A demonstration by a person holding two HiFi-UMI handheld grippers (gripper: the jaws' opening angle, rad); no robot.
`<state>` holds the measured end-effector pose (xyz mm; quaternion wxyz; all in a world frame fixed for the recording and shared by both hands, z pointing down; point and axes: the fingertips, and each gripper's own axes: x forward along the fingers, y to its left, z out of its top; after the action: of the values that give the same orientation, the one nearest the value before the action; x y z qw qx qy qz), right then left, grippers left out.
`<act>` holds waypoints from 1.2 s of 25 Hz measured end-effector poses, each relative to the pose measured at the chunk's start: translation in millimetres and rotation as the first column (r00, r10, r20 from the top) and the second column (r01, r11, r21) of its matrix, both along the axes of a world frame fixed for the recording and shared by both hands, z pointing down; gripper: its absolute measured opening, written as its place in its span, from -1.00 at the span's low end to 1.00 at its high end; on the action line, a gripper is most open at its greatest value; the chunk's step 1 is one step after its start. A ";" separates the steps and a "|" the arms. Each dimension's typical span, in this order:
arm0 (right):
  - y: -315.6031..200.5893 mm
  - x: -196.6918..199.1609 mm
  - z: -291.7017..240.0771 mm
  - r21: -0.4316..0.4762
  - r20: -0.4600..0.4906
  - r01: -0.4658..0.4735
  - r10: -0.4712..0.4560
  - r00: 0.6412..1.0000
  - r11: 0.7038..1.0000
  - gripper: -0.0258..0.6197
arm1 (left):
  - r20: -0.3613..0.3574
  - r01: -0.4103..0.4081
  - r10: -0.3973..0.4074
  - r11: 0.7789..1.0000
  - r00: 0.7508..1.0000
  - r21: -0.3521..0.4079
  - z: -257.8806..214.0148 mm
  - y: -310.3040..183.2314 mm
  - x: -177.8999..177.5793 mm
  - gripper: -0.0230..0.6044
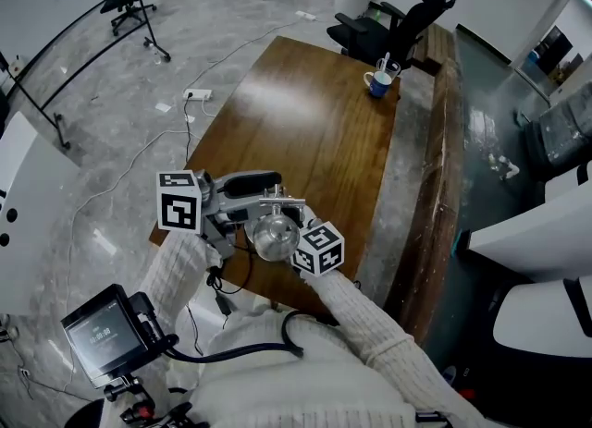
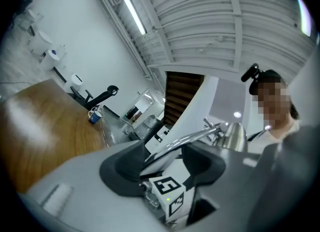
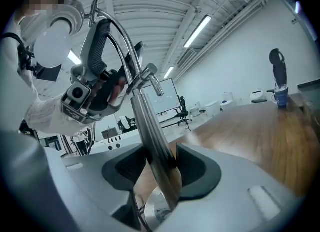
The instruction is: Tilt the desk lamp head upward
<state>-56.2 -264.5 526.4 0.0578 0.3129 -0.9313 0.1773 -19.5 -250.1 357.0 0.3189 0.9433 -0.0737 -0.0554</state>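
Observation:
A chrome desk lamp stands at the near edge of the wooden table (image 1: 314,121), its domed head (image 1: 271,237) between my two grippers. In the right gripper view the thick post (image 3: 150,126) fills the gap of my right gripper (image 3: 160,168), both pads pressing on it, with the round base (image 3: 155,208) below. The lamp's bulb (image 3: 52,40) faces this camera at upper left. My left gripper (image 2: 162,158) stands with its jaws wide around the thin upper arm (image 2: 190,137), which crosses the gap loosely. The head (image 2: 233,135) lies beyond it.
A blue mug (image 1: 377,82) sits at the table's far end, with a black office chair (image 1: 393,24) behind it. A stone ledge (image 1: 416,167) runs along the table's right side. A power strip (image 1: 197,94) and cables lie on the floor to the left.

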 end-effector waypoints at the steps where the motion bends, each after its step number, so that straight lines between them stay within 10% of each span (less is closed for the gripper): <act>1: 0.1 0.1 0.2 0.001 0.001 -0.002 0.002 1.000 1.000 -0.38 | -0.005 0.008 -0.008 1.000 1.000 -0.015 0.2 -1.4 -0.1 -0.18; 12: -2.0 2.7 3.7 0.010 0.003 -0.020 0.020 1.000 1.000 -0.38 | -0.037 0.043 -0.048 0.990 0.998 -0.133 4.4 -15.8 0.4 -0.16; 26: -0.6 8.7 11.5 0.004 -0.046 0.053 -0.053 0.998 0.999 -0.07 | -0.058 0.106 -0.104 0.994 0.993 0.027 1.8 -8.2 -9.4 -0.02; 30: -4.2 23.9 -4.7 0.048 -0.005 0.007 -0.007 1.000 0.999 -0.07 | 0.038 0.144 -0.148 0.986 0.988 0.084 13.2 -4.4 -20.2 -0.02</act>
<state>-32.3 -268.7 521.7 0.0533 0.3113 -0.9362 0.1541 -39.7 -254.6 370.2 0.2738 0.9485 -0.1474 -0.0608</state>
